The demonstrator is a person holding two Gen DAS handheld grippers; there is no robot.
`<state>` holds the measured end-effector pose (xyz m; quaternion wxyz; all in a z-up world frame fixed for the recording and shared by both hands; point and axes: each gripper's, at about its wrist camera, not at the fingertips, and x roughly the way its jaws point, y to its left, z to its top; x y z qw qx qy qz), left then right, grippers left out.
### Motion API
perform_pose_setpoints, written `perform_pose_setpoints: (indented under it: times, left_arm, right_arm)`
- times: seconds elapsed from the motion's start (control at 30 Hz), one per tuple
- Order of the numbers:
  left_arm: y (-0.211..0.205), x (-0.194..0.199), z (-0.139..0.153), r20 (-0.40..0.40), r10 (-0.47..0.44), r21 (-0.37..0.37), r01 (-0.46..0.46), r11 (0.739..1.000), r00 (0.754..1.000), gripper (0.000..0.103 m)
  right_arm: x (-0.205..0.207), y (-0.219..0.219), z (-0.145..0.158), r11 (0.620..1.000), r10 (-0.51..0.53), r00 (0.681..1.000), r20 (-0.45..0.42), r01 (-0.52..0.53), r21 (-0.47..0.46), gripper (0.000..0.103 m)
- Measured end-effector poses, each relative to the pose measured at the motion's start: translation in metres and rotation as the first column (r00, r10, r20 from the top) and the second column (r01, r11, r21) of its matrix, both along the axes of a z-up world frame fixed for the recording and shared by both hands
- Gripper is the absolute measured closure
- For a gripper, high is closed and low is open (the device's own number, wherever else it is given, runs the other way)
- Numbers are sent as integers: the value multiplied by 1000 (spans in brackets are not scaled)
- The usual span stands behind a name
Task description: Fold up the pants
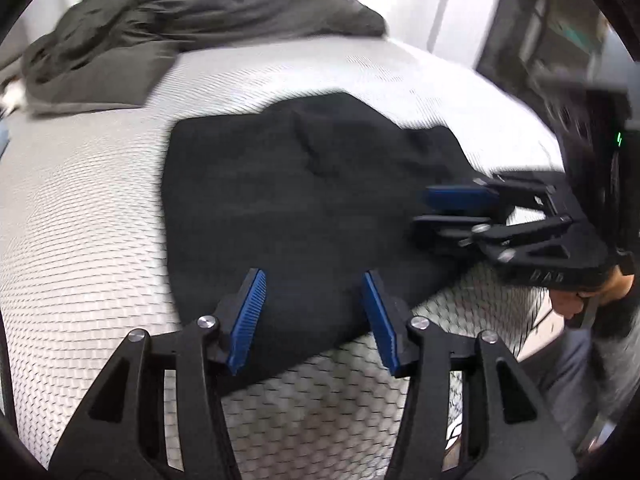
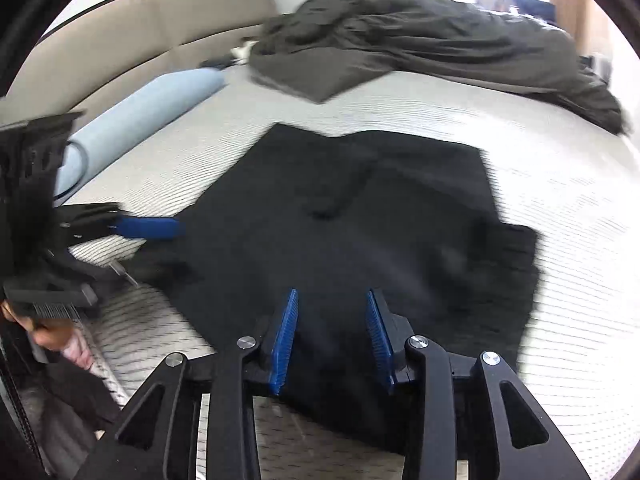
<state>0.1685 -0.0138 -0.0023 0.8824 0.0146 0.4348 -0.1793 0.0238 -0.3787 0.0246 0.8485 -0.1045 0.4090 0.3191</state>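
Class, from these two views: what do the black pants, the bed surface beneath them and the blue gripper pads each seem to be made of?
Black pants: soft matte knit or fleece, probably; they lie limp with shallow creases and no shine. Bed surface: pale woven or quilted textile, judging by its fine repeating ribbed pattern. Blue gripper pads: likely moulded rubber or plastic, with close ridges along each face; blur leaves the exact material open.

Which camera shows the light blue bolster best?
The right wrist view: the light blue bolster lies in full along the beige headboard. The left wrist view shows at most a blue sliver at its left edge.
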Motion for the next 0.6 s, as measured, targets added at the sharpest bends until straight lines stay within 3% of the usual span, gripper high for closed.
perform_pose_setpoints:
  times: [0.1, 0.23, 0.3, 0.4, 0.53, 0.6]
  left_arm:
    - [-10, -1, -10, 2, -33, 87, 32, 996, 999, 54]
    - [2, -5, -7, -1, -37, 47, 37, 998, 999, 52]
    - [7, -10, -3, 7, -23, 47, 23, 999, 1000, 52]
    - [15, -17, 6, 13, 2, 26, -2, 1000, 1000, 52]
    - [34, -17, 16, 27, 105, -8, -105, 994, 994, 52]
    - [51, 5, 15, 6, 152, -20, -151, 988, 988, 52]
  right_arm:
    - [-11, 12, -17, 990, 46, 999, 1, -45, -131, 66]
    - [-14, -25, -16, 981, -2, 999, 38, 9, -193, 66]
    - [-16, -60, -7, 991, -18, 1000, 24, 21, -134, 66]
    - [-20, -109, 13, 999, -33, 999, -14, 33, 40, 64]
    - [-1, -159, 18, 960, -143, 980, -138, 171, 223, 61]
    - [8, -170, 14, 941, -173, 967, -185, 217, 258, 61]
